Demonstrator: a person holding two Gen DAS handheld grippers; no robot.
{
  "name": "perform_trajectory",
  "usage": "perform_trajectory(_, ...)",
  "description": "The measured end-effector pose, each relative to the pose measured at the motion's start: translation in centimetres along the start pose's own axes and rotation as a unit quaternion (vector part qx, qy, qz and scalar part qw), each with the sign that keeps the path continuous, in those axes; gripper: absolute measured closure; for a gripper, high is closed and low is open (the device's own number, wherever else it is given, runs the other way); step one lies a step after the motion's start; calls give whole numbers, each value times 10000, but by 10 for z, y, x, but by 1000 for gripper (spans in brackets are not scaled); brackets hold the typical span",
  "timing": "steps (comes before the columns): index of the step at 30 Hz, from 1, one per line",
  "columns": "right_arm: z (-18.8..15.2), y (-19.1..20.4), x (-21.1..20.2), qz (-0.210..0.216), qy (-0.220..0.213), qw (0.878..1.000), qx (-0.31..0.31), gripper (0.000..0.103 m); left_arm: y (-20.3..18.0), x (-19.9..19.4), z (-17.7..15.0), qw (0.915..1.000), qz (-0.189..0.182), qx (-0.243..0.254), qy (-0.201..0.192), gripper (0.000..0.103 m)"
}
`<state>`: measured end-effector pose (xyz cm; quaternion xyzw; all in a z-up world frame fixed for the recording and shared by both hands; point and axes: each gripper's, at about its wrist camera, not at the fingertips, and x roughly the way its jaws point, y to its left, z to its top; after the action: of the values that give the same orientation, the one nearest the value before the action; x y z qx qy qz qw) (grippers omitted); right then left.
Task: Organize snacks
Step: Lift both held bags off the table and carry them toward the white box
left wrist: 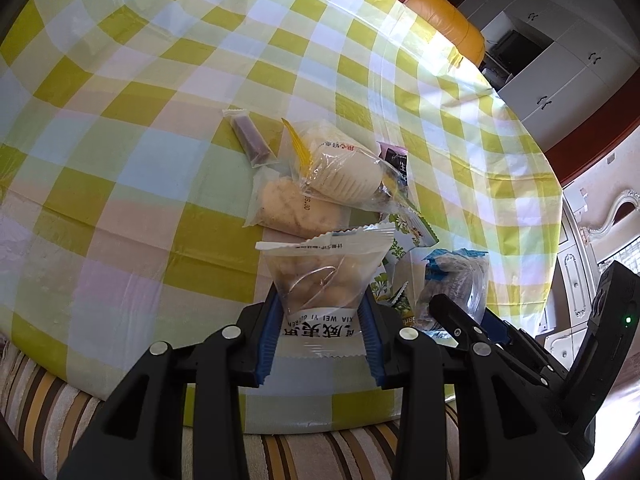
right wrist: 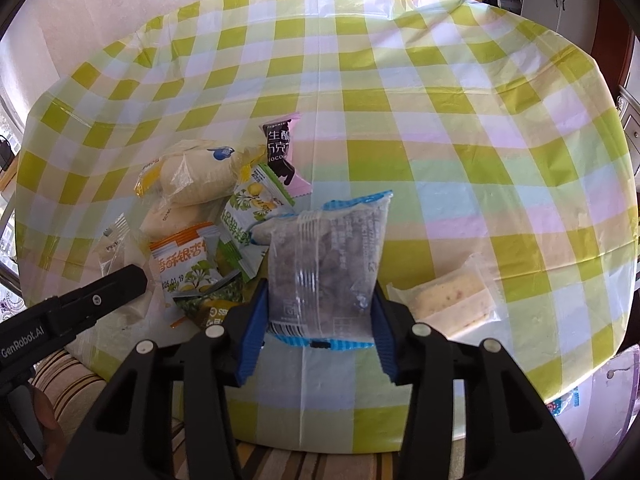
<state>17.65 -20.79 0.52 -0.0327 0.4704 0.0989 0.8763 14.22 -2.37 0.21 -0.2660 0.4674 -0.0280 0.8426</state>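
Left claw (left wrist: 320, 332) grips a clear snack bag (left wrist: 324, 276); right claw (right wrist: 316, 320) clamps a blue-edged packet (right wrist: 326, 264), perhaps nuts. Snack pile (right wrist: 208, 216) at ten o'clock on the counter (right wrist: 460, 160).

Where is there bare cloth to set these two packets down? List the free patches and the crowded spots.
Free: the wide checked tablecloth beyond and right of the pink-and-black packet, and the far side behind the purple bar. Crowded: the snack pile near the left gripper, and the nougat bar beside the right gripper.
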Motion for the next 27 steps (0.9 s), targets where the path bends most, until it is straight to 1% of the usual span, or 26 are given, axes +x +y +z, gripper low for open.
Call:
perform_trajectory(8,-3,-10,-17,63,-150,9998,139,55,-14,-11,-1,9995,107,259,-171,67)
perform_trajectory(27,-21,-46,-50,91,-278,9983,499,55,-57,-14,-19,9966,62,812,-85,67)
